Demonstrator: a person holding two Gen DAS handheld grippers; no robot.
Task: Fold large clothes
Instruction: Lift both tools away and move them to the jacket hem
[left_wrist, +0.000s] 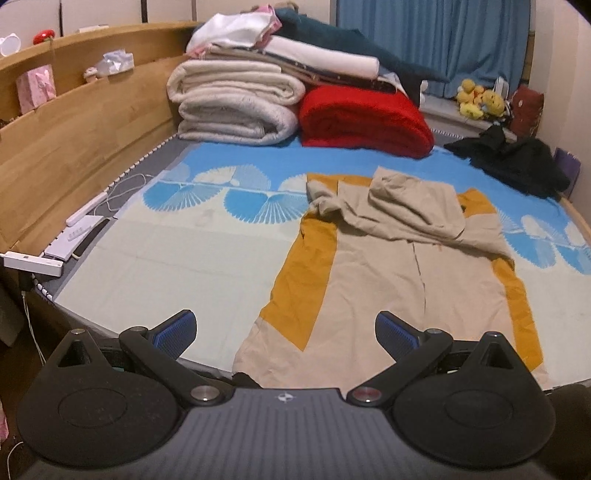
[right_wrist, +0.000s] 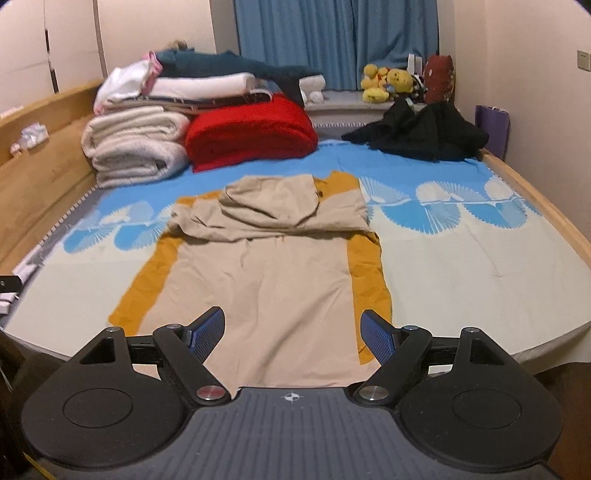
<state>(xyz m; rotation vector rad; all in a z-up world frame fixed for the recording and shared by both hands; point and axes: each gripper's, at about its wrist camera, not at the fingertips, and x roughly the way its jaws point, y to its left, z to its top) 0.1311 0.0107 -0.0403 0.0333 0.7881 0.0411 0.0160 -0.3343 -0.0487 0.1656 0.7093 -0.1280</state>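
Both claws are hanging spread wide and empty over the near hem of a garment lying on the bed.

The left claw (left_wrist: 285, 332) and right claw (right_wrist: 292, 334) are gripping nothing; the beige-and-mustard garment (right_wrist: 266, 280) is lying flat on the bed (right_wrist: 461, 266), its far part already bunching over. A pinch could be catching only the top layer, or the sheet beneath, dragging the fold askew. The hem's nearest edge is hiding behind the claw bodies, and the garment's layers are hard to separate.
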